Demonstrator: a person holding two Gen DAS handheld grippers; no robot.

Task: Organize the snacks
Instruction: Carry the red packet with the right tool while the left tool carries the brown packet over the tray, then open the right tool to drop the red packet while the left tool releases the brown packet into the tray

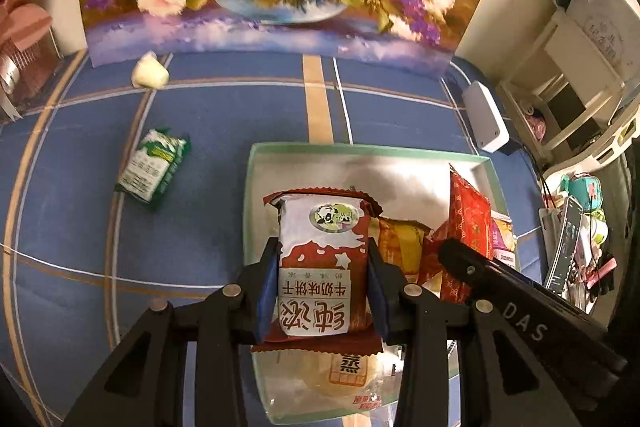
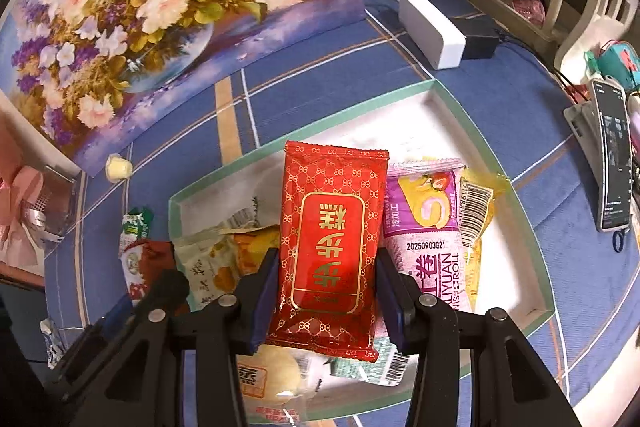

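Several snacks boxed already, left tool (image 1: pixel 323 291) clamping milk biscuit packet (image 1: pixel 324 255), right tool (image 2: pixel 327 291) clamping red cake packet (image 2: pixel 332 239) over the box (image 2: pixel 500 163), green packet (image 1: pixel 154 167) left outside.

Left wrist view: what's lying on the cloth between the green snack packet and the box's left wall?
Nothing. In the left wrist view, only bare blue tablecloth lies between the green snack packet and the box's left wall.
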